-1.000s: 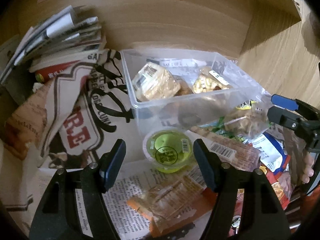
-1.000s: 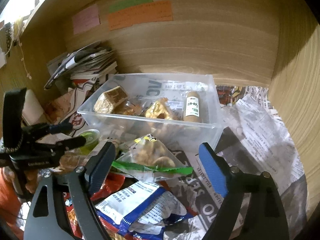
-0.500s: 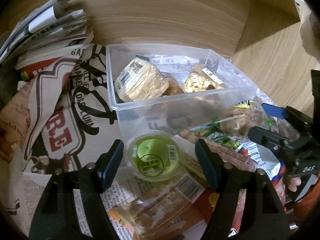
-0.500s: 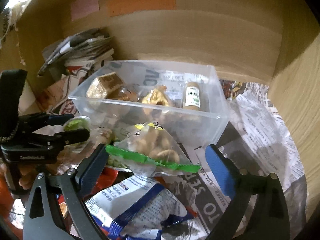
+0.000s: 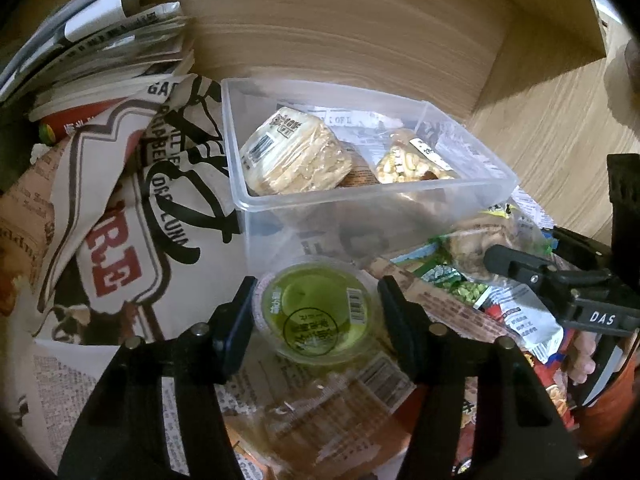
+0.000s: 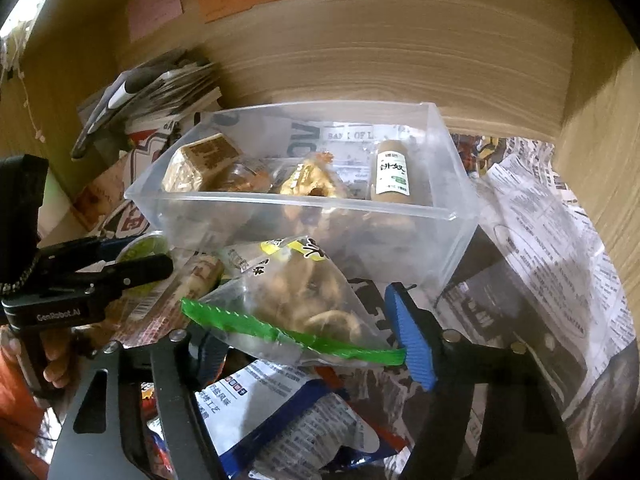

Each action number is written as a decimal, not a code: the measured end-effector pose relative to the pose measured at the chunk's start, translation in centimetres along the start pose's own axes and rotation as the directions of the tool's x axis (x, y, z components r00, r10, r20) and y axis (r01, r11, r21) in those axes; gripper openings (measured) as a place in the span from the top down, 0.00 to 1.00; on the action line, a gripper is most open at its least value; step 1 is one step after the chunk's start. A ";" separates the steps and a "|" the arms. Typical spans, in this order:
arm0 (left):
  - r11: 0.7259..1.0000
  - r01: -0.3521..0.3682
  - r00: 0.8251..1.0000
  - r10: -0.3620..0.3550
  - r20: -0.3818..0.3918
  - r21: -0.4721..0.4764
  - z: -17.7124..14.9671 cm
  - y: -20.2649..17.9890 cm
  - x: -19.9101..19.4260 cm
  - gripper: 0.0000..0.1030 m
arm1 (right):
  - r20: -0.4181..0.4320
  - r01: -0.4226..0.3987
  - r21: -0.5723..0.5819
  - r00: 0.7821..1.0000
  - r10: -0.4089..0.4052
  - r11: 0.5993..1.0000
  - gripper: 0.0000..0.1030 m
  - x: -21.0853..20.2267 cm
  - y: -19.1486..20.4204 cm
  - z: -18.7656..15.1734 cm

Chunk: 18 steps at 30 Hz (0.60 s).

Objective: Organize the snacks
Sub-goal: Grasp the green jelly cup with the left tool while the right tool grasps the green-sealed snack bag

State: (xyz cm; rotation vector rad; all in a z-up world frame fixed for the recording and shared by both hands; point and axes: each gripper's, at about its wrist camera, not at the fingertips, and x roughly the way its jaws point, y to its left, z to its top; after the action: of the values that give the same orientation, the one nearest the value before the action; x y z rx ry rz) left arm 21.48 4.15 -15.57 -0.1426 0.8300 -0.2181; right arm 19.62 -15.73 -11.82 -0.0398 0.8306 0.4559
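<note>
- Nearest, the left gripper (image 5: 316,316) is closing its fingers (image 5: 234,320) around a green jelly cup (image 5: 316,316); the pads sit against the cup's rim on both sides.
- The right gripper (image 6: 304,336) is closing on a clear snack bag with a green strip (image 6: 296,304), which lies between its fingers; whether they pinch it I cannot tell.
- More packets (image 6: 280,412) lie loose on the newspaper (image 6: 552,240).
- Just behind stands the clear plastic box (image 5: 360,200), holding a few snacks.
- Farthest, stacked magazines (image 5: 96,44) lean against the wooden wall.
</note>
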 end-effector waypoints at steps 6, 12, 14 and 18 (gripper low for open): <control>1.000 -0.026 1.000 0.026 0.017 0.004 -0.4 -0.2 -1.1 0.42 | 0.041 0.015 -0.010 0.999 -0.014 1.000 0.39 -1.3 0.3 0.1; 0.999 -0.037 0.997 0.035 0.073 0.026 -0.1 -0.7 -3.8 0.43 | 0.084 0.013 -0.015 0.996 -0.012 1.000 0.42 -3.0 0.6 0.2; 0.999 -0.036 0.995 0.032 0.097 0.035 0.1 -1.0 -4.7 0.43 | 0.100 0.012 -0.017 0.995 -0.011 1.000 0.43 -3.6 0.7 0.3; 0.998 -0.031 0.990 0.025 0.136 0.047 0.9 -1.5 -6.2 0.43 | 0.139 0.012 -0.021 0.990 -0.009 1.000 0.43 -5.1 0.8 0.5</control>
State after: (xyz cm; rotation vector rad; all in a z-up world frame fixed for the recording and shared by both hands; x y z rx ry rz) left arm 17.88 4.27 -10.26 -0.0986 0.6906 -0.1998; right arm 16.69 -16.77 -7.72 -0.0319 0.6886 0.4529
